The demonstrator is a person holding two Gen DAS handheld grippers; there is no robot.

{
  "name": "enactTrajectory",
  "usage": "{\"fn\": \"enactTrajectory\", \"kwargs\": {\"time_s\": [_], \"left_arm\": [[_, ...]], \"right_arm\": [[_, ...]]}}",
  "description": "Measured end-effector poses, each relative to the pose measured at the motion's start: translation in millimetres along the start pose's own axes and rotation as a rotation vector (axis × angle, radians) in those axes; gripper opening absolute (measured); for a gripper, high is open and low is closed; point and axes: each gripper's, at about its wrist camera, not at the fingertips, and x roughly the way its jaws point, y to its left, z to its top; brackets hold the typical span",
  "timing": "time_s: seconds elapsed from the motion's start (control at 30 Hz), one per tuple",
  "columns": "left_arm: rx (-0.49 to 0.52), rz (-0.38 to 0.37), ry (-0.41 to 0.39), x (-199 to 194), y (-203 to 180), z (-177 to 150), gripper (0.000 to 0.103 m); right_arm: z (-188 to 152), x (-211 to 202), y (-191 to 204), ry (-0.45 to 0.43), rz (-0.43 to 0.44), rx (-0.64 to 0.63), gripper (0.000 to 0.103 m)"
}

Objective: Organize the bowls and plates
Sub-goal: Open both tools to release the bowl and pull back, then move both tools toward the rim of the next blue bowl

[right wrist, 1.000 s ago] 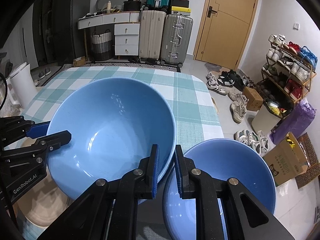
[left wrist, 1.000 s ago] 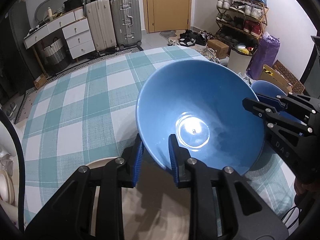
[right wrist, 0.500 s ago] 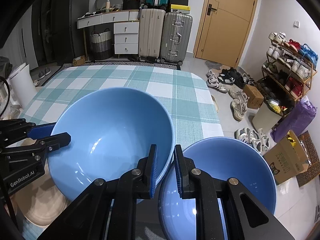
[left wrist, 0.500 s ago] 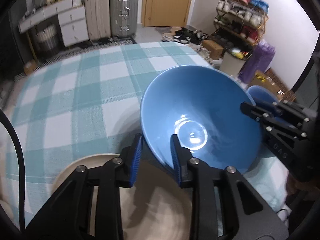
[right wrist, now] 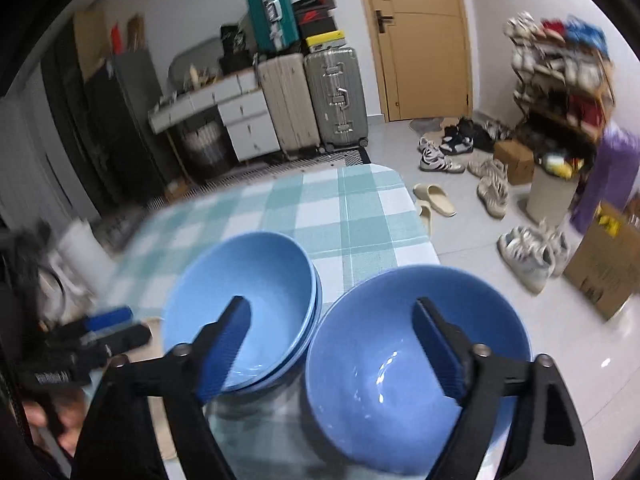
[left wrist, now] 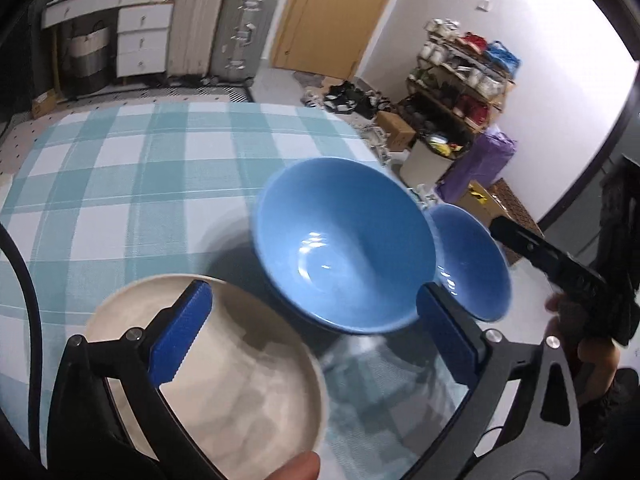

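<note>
Left wrist view is showing the stacked blue bowls [left wrist: 344, 244] sitting at frame centre on the checked tablecloth [left wrist: 132, 184], with the single blue bowl [left wrist: 472, 264] just beside them at the right, near the table's edge. A cream plate [left wrist: 240, 384] is lying at lower left, its rim close to the stack. Open cloth is stretching across the whole upper left of the frame; the floor is dropping away at the right.

The left gripper [left wrist: 316, 332] is standing with jaws wide apart, having just been opening, and nothing is lying between its pads (the stack is sitting beyond the tips). In the right wrist view the right gripper [right wrist: 332, 344] is likewise spread wide, jaws just opened and holding nothing; its left finger is crossing the stack [right wrist: 244, 304] and its right finger is crossing the lone bowl [right wrist: 400, 372].

Counting: two nested rims in the stack, one separate bowl, one plate.
</note>
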Motion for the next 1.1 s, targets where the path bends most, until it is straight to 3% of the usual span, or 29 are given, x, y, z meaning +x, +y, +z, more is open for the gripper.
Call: {"fn": "enactTrajectory", "kwargs": {"time_s": [0.07, 0.13, 0.5, 0.67, 0.87, 1.1], "left_arm": [[0.028, 0.005, 0.004, -3.3, -15.2, -6.6, 0.102], [0.038, 0.007, 0.004, -6.6, -32.6, -15.6, 0.102], [0.033, -0.048, 0.052, 11.1, -108.5, -68.7, 0.102], [0.02, -0.054, 0.063, 19.9, -118.9, -76.5, 0.1], [0.023, -0.139, 0.089, 34.7, -124.7, -74.1, 0.081], [0.018, -0.15, 0.106, 56.0, -134.9, -63.0, 0.062]], "right_arm": [[-1.4, -12.7, -10.0, -0.015, -0.029, 0.035, 0.099], [-3.4, -22.6, -18.0, -0.029, -0.063, 0.046, 0.102], [-30.2, -57.5, -63.8, -0.031, -0.184, 0.063, 0.102], [-41.1, -60.7, -82.5, -0.026, -0.207, 0.071, 0.102], [-51.0, -57.5, -96.0, -0.028, -0.239, 0.06, 0.102], [-58.7, -50.2, -107.4, -0.015, -0.227, 0.059, 0.102]]}}
